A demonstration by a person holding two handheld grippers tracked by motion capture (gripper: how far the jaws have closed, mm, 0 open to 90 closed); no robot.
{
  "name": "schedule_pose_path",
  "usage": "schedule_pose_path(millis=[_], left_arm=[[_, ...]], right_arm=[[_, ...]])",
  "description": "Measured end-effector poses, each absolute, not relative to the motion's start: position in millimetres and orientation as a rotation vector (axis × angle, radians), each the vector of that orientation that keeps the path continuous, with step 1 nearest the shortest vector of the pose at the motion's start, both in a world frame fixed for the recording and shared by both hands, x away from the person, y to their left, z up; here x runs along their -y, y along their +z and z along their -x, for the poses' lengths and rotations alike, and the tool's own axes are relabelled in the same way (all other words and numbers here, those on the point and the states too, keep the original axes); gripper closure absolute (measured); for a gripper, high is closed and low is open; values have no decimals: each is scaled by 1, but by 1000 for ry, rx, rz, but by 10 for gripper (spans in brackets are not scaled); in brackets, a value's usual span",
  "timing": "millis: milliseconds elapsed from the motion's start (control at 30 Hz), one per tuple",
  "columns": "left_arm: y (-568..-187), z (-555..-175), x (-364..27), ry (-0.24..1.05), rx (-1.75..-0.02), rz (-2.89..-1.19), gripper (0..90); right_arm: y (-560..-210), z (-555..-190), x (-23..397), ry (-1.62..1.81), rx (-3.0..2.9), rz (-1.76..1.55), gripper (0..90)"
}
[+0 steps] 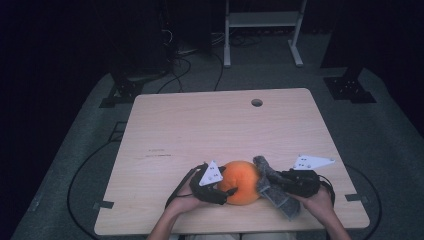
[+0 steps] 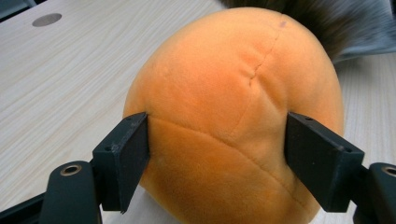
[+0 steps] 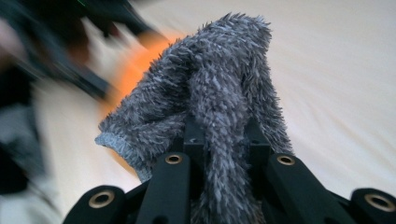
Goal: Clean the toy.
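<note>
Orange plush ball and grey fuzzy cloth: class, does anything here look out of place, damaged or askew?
Nothing stands out. The orange plush ball sits intact between the left gripper pads; the grey fuzzy cloth hangs bunched from the shut right gripper.

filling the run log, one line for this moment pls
left gripper: clamped on orange plush ball | right gripper: shut on grey fuzzy sock | sock beside ball on table

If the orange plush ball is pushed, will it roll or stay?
The orange plush ball looks soft and stitched, so it probably dents under the left gripper. Being round, it may roll on the smooth table. It seems light.
</note>
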State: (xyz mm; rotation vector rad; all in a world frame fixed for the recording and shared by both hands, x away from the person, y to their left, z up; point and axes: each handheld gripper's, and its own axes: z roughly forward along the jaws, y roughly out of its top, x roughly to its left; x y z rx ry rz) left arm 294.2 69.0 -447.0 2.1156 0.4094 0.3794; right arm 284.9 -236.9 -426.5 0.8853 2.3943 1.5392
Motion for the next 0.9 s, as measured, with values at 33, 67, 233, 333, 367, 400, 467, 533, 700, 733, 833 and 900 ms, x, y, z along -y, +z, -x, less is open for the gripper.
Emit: schedule_pose_path(millis=[33,67,233,333,367,400,467,533,700,733,833,900], left_arm=[[-447,-294,-68,388,-405,-2120,237],[-447,-293,-69,389,-404,-2122,237],[-448,-293,-72,372,-413,-2104,237],[-448,-293,-72,370,-415,-2108,235],[-447,-292,-71,380,-410,-2113,236],[-447,-292,-71,380,-410,-2113,235],[-447,-291,-71,387,-402,-2114,235],[-447,-290,-71,388,-390,-2121,234],[-445,-288,-66,406,-371,-2123,237],[-445,-288,-66,411,-370,-2126,237],[-445,-287,-65,421,-365,-2136,236],[-445,-288,-66,422,-364,-2140,236]], right_arm=[[-426,-284,225,1518,-2419,-827,758],[-426,-284,225,1518,-2419,-827,758],[-442,-287,233,1353,-2432,-913,759],[-442,-289,243,1362,-2409,-974,759],[-438,-288,241,1438,-2387,-963,759],[-438,-288,241,1438,-2387,-963,759],[-430,-284,233,1554,-2368,-899,757],[-428,-281,223,1529,-2388,-841,756],[-439,-288,231,1364,-2395,-932,757],[-439,-289,236,1353,-2383,-965,758],[-434,-287,233,1413,-2366,-920,757],[-429,-284,225,1438,-2358,-857,756]])
